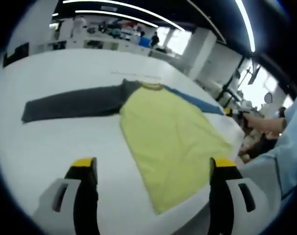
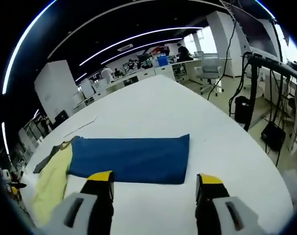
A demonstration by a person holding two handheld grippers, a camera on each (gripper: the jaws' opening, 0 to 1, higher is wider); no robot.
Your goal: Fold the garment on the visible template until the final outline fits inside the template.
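Observation:
A long-sleeved shirt lies flat on the white table. Its body is yellow-green, with a dark grey sleeve stretched to the left and a blue sleeve to the right in the left gripper view. My left gripper hovers open above the shirt's hem side, nothing between its yellow-tipped fingers. In the right gripper view the blue sleeve lies spread just beyond my open right gripper, with the yellow body at the left. A thin template line shows faintly on the table.
A person's light blue sleeve and hand are at the right of the left gripper view. The table edge curves near the right gripper, with chairs, cables and desks beyond. Bare white tabletop extends behind the shirt.

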